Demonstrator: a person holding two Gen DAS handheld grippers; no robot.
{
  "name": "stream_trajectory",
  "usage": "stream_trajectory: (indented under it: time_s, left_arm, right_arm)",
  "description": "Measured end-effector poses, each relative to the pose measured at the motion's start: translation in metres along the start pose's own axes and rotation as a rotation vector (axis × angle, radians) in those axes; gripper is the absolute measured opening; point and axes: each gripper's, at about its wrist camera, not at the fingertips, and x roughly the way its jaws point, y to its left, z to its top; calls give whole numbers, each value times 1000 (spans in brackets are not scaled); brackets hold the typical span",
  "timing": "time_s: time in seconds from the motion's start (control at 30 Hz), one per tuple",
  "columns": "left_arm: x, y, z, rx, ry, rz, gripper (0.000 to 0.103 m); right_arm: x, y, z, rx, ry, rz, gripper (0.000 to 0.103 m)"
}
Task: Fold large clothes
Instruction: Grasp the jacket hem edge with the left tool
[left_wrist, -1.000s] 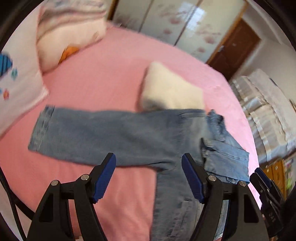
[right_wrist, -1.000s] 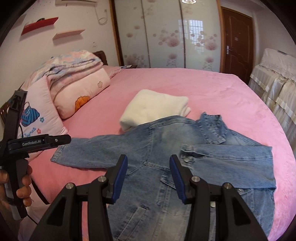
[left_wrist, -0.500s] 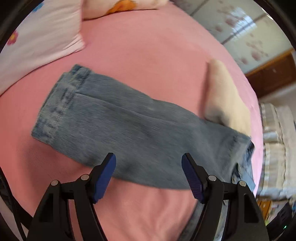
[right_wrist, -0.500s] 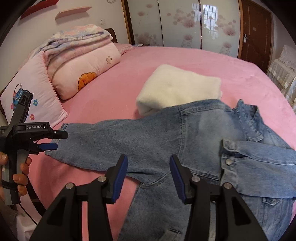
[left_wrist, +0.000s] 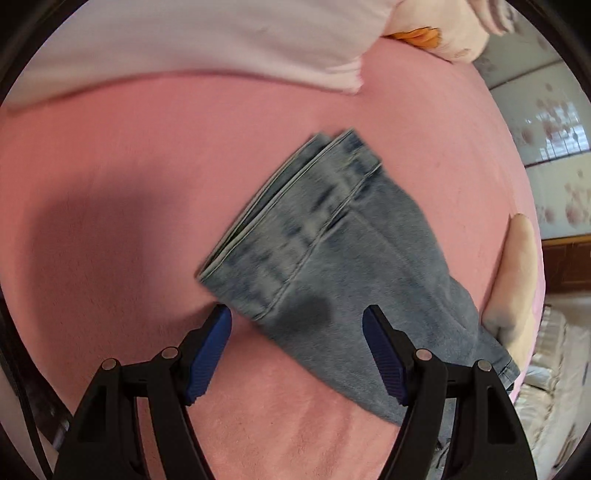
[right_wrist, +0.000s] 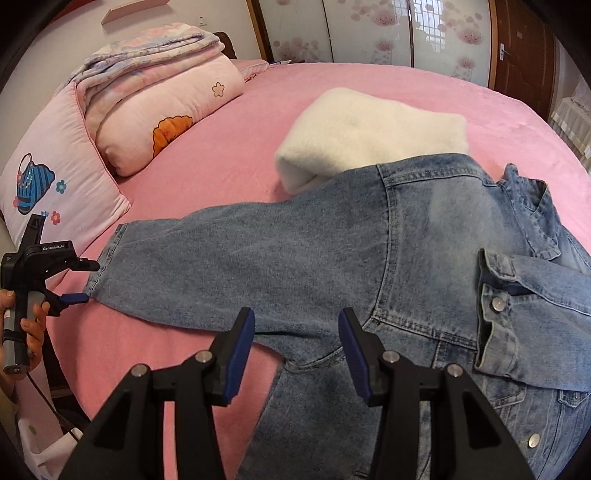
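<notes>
A blue denim jacket (right_wrist: 369, 258) lies spread on the pink bed (right_wrist: 229, 162), one sleeve stretched out to the left, the other folded across the front. In the left wrist view the sleeve's cuff (left_wrist: 295, 236) lies just ahead of my open left gripper (left_wrist: 295, 325), whose fingers straddle the cuff's near corner. In the right wrist view the left gripper (right_wrist: 79, 280) sits at the cuff end, open. My right gripper (right_wrist: 295, 332) is open and empty, hovering over the sleeve's underarm seam.
A folded white fluffy garment (right_wrist: 369, 129) lies behind the jacket, partly under its shoulder. Pink pillows (right_wrist: 55, 177) and a folded quilt (right_wrist: 159, 85) sit at the bed's left. Wardrobe doors (right_wrist: 369, 33) and a brown door (right_wrist: 524, 48) stand behind.
My left gripper has moved left and down to the sleeve's cuff, which now fills its view. My right gripper has moved closer over the sleeve's underarm. Both stay open.
</notes>
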Motion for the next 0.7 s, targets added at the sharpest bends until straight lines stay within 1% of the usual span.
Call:
stream_trajectory:
  time_s: [0.1, 0.27, 0.4, 0.47, 0.5, 0.53, 0.57, 0.6, 0.63, 0.7]
  left_arm:
    - [8, 4, -3, -37, 12, -13, 72]
    - [24, 7, -1, -61, 27, 11, 72]
    - [37, 0, 6, -53, 36, 79, 74]
    - [39, -14, 4, -19, 0, 135, 73]
    - [37, -22, 3, 12, -42, 169, 51]
    - [35, -30, 1, 41, -83, 226, 30]
    - [32, -39, -2, 74, -119, 232, 21]
    - [27, -47, -6, 93, -152, 225, 19]
    - [18, -58, -14, 112, -212, 223, 19]
    - [4, -79, -29, 158, -282, 184, 18]
  right_arm:
    - [1, 3, -3, -9, 3, 4, 47]
    - [0, 5, -6, -18, 2, 8, 47]
    - [2, 3, -10, -10, 15, 13, 47]
    - [2, 1, -14, -7, 22, 17, 47]
    - [2, 1, -16, -9, 24, 16, 47]
    - [1, 0, -19, -12, 23, 13, 47]
    - [-1, -2, -21, -14, 22, 9, 47]
    - [-4, -4, -25, -16, 20, 7, 47]
    - [-7, -8, -28, -17, 18, 3, 47]
    - [-14, -17, -35, -17, 12, -10, 47]
